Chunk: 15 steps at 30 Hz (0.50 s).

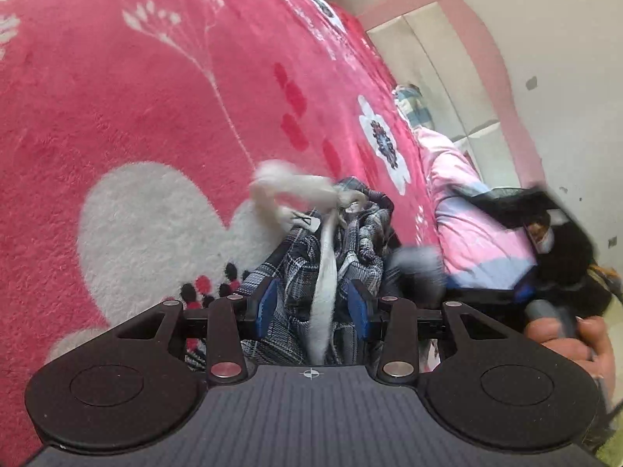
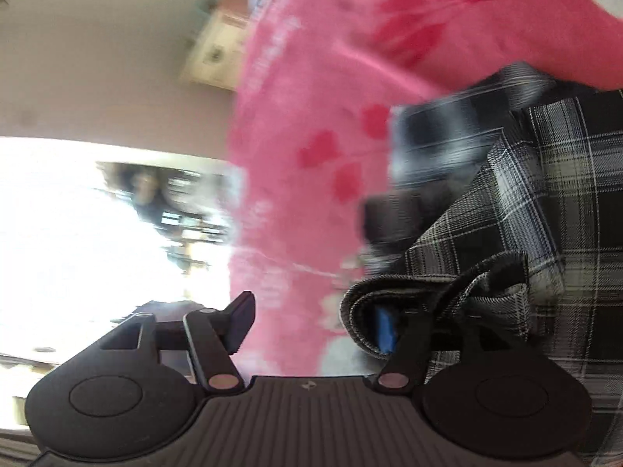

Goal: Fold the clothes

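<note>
A black-and-white plaid garment with a white fluffy trim lies bunched on the pink blanket. In the left wrist view my left gripper has its blue pads pressed into the bunched plaid cloth, which fills the gap between them. In the right wrist view the same plaid garment hangs at the right, motion-blurred higher up. My right gripper stands open, its fingers far apart. A folded edge of the plaid cloth is draped over the right finger, while the left finger is bare.
The pink fleece blanket with white hearts and flowers covers the bed. A person in a pink top leans at the bed's right edge, a hand on the other gripper's handle. A bright window is at the left in the right wrist view.
</note>
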Tool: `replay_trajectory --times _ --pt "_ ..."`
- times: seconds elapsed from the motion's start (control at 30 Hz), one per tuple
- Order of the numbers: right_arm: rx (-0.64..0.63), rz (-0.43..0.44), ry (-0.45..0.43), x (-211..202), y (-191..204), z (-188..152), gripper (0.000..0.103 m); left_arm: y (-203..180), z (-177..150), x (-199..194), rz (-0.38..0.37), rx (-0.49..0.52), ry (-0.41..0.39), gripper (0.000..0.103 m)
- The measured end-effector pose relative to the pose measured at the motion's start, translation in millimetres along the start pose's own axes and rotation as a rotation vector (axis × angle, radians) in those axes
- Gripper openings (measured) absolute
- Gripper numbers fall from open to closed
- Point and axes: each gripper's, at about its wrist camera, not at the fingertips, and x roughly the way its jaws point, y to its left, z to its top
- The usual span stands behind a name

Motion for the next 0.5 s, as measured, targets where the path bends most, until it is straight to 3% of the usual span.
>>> replay_trajectory --times 0.1,0.17,0.3,0.4,0.5 --pt "0.049 0.075 -0.002 -8.8 -7.9 2.4 0.08 1.3 -0.3 1.9 -0.002 -0.01 0.006 0.04" --pt "0.079 0.024 0.011 -0.8 -12.1 4.7 0.085 0.7 -0.9 4.3 0.0 -0.009 0.01 0.04" --pt "0.131 -0.134 0.086 27.4 -11.8 4.5 0.086 -2.2 -2.8 6.5 0.016 0.017 0.015 0.04" --pt "-0.015 -0.266 0.112 37.5 17.9 0.4 0.087 -4.0 -3.7 7.0 0.027 0.035 0.013 0.04" --pt "-0.263 -0.384 0.092 32.3 57.1 -10.6 0.087 -5.9 -4.7 7.5 0.039 0.053 0.011 0.04"
